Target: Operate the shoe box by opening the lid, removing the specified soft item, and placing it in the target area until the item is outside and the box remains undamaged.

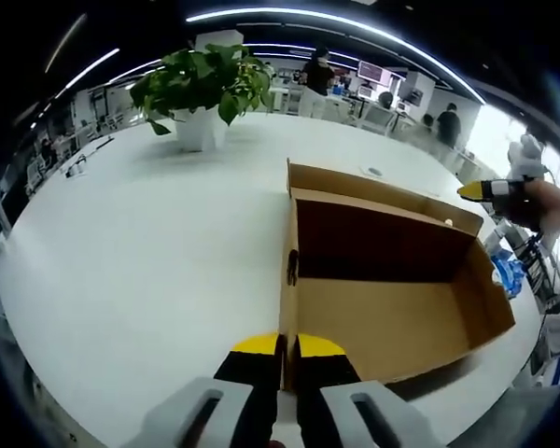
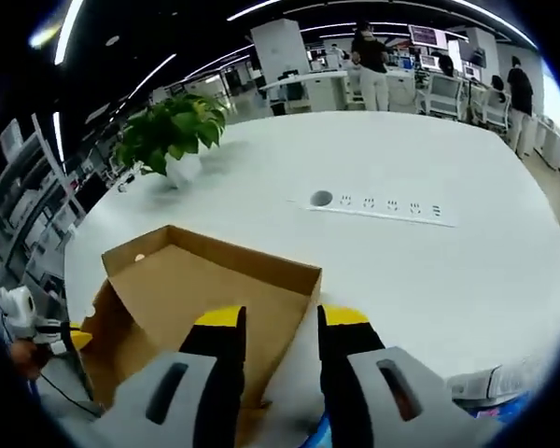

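Note:
An open brown cardboard shoe box (image 1: 392,317) lies on the white table (image 1: 149,252), its inside bare cardboard with a dark maroon far wall. My left gripper (image 1: 287,347), yellow-tipped, is shut on the top edge of the box's near side wall. The right gripper (image 1: 490,191), held by a hand, hovers past the box's far right corner. In the right gripper view the same box (image 2: 196,280) sits below my right gripper (image 2: 280,322), whose jaws stand open over the box's near corner with nothing gripped. The left gripper (image 2: 51,336) shows at the box's left end.
A potted plant (image 1: 201,89) (image 2: 173,135) stands at the table's far side. A white power strip (image 2: 378,207) is set into the table beyond the box. People and desks fill the room behind. The table edge (image 2: 504,373) runs close at the right.

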Tool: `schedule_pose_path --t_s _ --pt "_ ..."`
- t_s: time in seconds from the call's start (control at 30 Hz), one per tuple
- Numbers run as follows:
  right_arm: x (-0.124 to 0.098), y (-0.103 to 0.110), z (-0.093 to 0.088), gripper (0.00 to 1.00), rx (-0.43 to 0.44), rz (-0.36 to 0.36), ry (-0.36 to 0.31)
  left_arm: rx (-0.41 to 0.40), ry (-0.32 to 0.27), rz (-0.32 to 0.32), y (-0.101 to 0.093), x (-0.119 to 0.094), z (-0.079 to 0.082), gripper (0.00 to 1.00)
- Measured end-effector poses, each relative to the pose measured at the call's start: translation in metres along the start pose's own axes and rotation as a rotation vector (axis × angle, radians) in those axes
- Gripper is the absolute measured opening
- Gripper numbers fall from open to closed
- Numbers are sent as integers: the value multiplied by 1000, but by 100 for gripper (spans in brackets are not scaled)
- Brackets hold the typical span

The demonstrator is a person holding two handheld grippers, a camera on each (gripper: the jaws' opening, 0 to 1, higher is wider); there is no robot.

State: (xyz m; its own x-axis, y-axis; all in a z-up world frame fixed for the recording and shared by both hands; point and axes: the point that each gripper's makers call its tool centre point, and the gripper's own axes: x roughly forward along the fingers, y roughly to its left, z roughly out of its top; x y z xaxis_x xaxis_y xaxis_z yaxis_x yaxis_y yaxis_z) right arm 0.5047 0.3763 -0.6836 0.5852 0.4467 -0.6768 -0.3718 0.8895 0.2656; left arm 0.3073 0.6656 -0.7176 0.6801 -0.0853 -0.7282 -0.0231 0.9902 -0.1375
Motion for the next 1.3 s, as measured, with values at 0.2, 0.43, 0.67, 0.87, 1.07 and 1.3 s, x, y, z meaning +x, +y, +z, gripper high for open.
schedule_pose_path --t_s 0.2,0.43,0.67,0.87,1.07,1.3 --pt "25 -10 -5 27 62 -25 33 11 0 9 0 1 0 3" --pt "56 -25 -9 24 115 -54 83 18 -5 15 2 4 0 3" --pt "67 -32 -22 11 120 -104 142 32 -2 20 3 6 1 3" --pt "70 -35 -21 4 111 -147 147 41 -4 20 3 8 1 3" --pt "62 -32 -19 3 122 -162 142 47 1 22 3 9 1 3" --pt "50 -28 -2 1 155 -166 97 48 -3 23 0 12 3 3"
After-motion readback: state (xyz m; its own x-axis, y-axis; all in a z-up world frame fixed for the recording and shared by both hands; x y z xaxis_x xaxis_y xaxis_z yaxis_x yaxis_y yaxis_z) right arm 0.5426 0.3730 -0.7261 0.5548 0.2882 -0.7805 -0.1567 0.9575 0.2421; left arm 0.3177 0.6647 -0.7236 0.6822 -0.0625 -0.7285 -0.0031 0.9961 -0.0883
